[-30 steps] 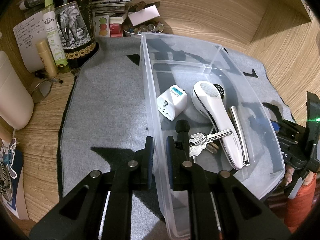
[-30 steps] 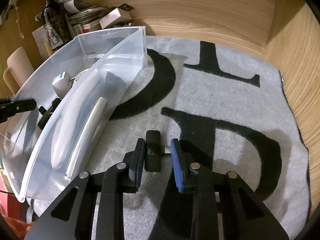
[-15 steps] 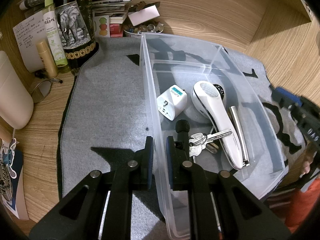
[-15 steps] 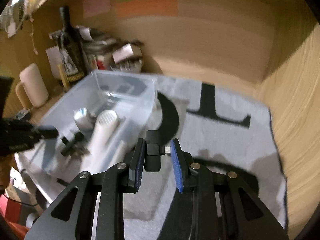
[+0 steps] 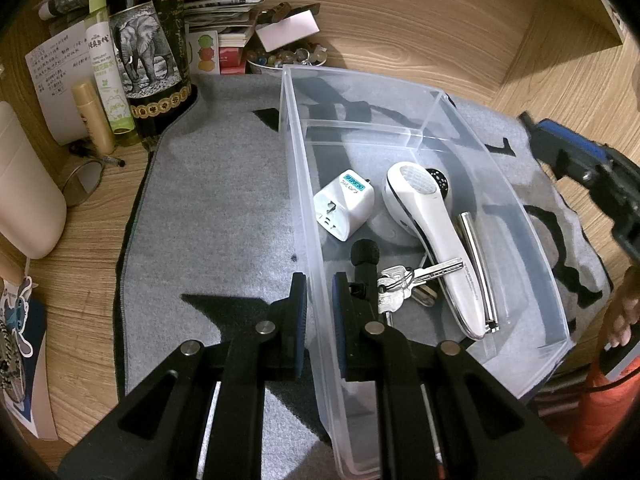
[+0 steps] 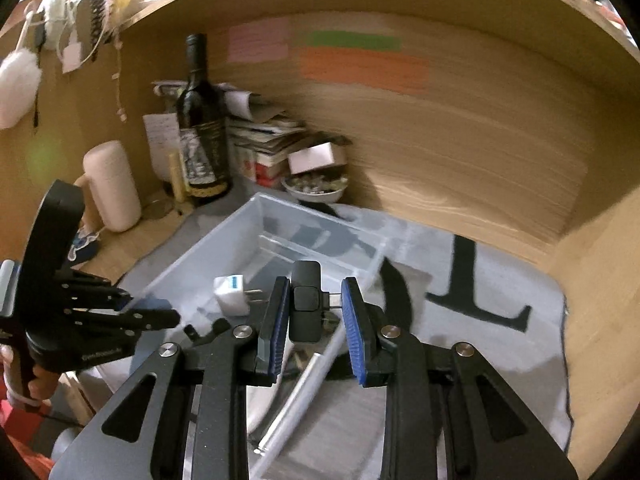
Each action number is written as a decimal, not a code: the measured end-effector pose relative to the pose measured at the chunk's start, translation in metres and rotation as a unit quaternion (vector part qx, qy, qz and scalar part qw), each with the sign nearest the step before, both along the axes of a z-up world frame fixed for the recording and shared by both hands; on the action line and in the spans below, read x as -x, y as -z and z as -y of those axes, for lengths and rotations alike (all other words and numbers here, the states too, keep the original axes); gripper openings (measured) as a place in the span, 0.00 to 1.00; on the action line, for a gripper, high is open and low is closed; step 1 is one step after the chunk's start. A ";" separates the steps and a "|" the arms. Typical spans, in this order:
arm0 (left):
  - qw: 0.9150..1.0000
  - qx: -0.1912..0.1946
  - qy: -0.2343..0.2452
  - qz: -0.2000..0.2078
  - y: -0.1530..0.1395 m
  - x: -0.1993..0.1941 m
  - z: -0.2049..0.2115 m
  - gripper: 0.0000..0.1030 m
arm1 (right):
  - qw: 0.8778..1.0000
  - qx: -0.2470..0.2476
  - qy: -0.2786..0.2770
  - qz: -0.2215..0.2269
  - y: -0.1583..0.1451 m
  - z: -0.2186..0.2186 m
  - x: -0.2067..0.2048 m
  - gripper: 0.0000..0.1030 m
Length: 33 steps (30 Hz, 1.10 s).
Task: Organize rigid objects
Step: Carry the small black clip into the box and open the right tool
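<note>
Blurred wooden wall, bin partly hidden

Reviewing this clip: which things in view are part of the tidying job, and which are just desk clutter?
Part of the job:
- clear bin
- black adapter
- white plug adapter
- white handheld device
- keys
- metal bar

Lying about:
- wine bottle
- green spray bottle
- bowl of pebbles
- stacked papers

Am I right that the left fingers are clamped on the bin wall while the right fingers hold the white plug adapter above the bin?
Not quite. The right gripper holds a small black device, shown in the right wrist view; the white plug adapter already lies inside the bin. The left gripper does clamp the bin wall.
</note>
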<state>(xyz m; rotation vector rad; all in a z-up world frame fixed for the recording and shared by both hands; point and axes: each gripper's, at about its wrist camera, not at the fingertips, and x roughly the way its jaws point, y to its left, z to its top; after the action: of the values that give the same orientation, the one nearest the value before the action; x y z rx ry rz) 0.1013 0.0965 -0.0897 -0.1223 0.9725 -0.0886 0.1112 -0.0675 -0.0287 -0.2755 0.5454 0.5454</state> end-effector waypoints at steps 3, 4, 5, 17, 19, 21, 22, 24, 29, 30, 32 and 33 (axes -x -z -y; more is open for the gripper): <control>1.000 0.000 0.001 0.000 0.001 0.001 0.000 0.12 | 1.000 0.006 -0.011 -0.012 0.007 -0.010 -0.003 0.23; 1.000 0.000 0.001 0.000 0.001 0.001 -0.001 0.12 | 1.000 0.009 -0.014 -0.016 0.010 -0.012 -0.004 0.23; 1.000 0.000 0.000 0.000 0.000 0.001 -0.001 0.12 | 1.000 0.013 -0.017 -0.020 0.013 -0.015 -0.004 0.23; 1.000 0.000 0.000 0.000 0.000 0.001 -0.001 0.12 | 0.994 0.058 -0.051 -0.076 0.046 -0.045 -0.016 0.23; 1.000 0.000 0.000 0.001 0.001 0.001 -0.001 0.12 | 0.993 0.060 -0.052 -0.083 0.048 -0.046 -0.017 0.23; 1.000 0.000 0.000 0.000 0.001 0.001 -0.001 0.12 | 0.993 0.062 -0.049 -0.087 0.049 -0.046 -0.019 0.23; 1.000 0.001 0.000 0.000 0.001 0.001 -0.001 0.12 | 0.993 0.062 -0.048 -0.088 0.049 -0.047 -0.019 0.23; 1.000 0.002 0.001 0.000 0.001 0.001 -0.001 0.12 | 0.993 0.061 -0.046 -0.092 0.048 -0.046 -0.020 0.28; 1.000 0.004 0.001 -0.002 -0.001 -0.001 -0.001 0.12 | 0.996 0.045 -0.039 -0.073 0.040 -0.040 -0.016 0.51; 1.000 0.000 0.000 0.001 -0.002 0.000 -0.001 0.12 | 0.996 0.043 -0.039 -0.068 0.037 -0.038 -0.014 0.53; 1.000 -0.003 0.000 0.004 -0.005 0.001 -0.001 0.12 | 0.997 0.038 -0.039 -0.058 0.033 -0.035 -0.010 0.61; 1.000 -0.004 -0.001 0.006 -0.007 0.002 -0.001 0.14 | 0.997 0.036 -0.038 -0.052 0.030 -0.033 -0.008 0.64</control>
<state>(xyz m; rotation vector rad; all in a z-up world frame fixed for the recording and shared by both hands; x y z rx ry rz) 0.0991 0.0972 -0.0828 -0.1164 0.9606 -0.0836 0.1195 -0.0350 -0.0592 -0.3387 0.6591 0.6172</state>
